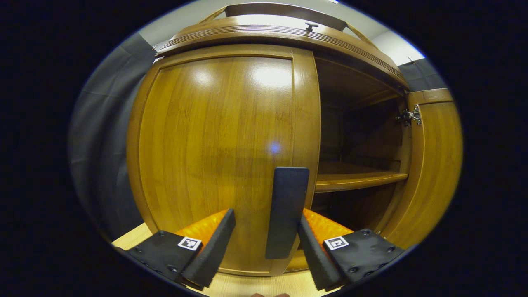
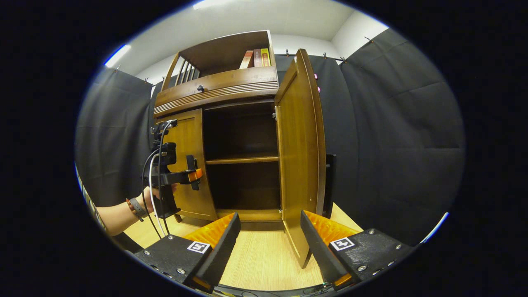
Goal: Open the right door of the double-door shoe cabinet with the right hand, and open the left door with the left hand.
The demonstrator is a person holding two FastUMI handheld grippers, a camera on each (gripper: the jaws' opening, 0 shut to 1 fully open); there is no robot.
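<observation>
right door (image 2: 299, 156) swung wide open | left door (image 1: 218, 156) closed | left hand-held gripper (image 1: 266, 243) spread around its handle (image 1: 286, 210) | right hand-held gripper (image 2: 270, 243) spread, holding nothing

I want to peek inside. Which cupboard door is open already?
The right door is swung wide, showing the shelf. The left door is shut, with the left tongs at its handle.
</observation>
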